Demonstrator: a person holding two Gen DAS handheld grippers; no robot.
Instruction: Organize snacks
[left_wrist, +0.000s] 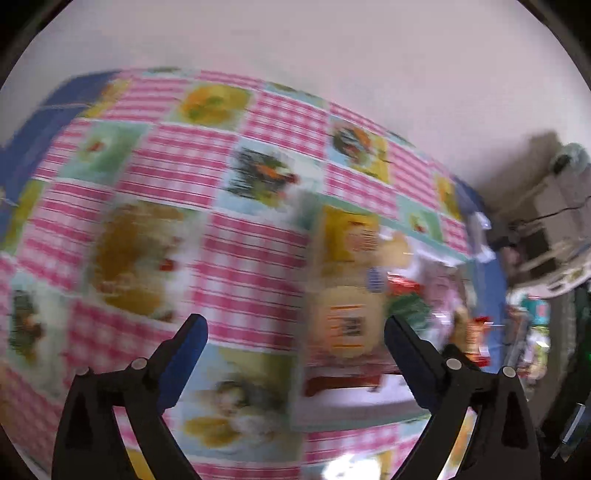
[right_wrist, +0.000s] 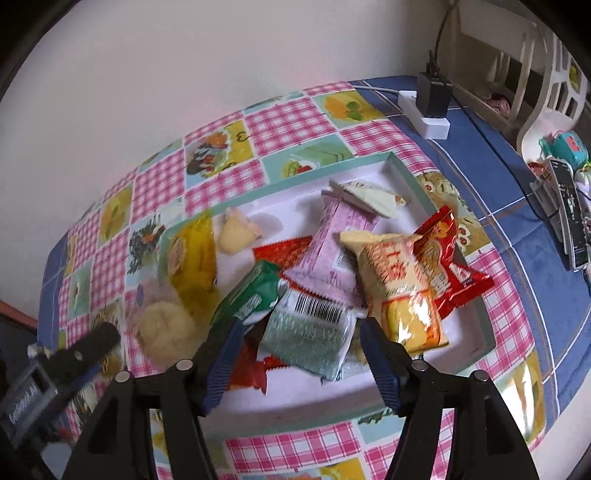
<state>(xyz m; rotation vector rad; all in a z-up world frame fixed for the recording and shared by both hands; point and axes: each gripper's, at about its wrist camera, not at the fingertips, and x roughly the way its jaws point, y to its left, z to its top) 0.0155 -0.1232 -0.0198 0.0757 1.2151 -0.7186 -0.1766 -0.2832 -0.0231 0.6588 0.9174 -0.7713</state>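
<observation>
A white tray with a teal rim (right_wrist: 406, 177) lies on the checked tablecloth and holds several snack packets: a yellow one (right_wrist: 402, 291), a red one (right_wrist: 450, 266), a pink one (right_wrist: 332, 251), a dark green one (right_wrist: 251, 295). My right gripper (right_wrist: 299, 339) is open, with its fingers on either side of a pale green barcoded packet (right_wrist: 310, 332). A clear yellow pack (right_wrist: 192, 262) lies over the tray's left rim. My left gripper (left_wrist: 295, 332) is open and empty above the cloth; this view is blurred. The yellow pack (left_wrist: 347, 280) sits ahead, right of centre.
A white power strip with a black charger (right_wrist: 432, 103) sits on the blue cloth at the back right. A remote and small items (right_wrist: 569, 210) lie at the far right. A white wall stands behind the table. The left gripper shows at lower left in the right wrist view (right_wrist: 85, 350).
</observation>
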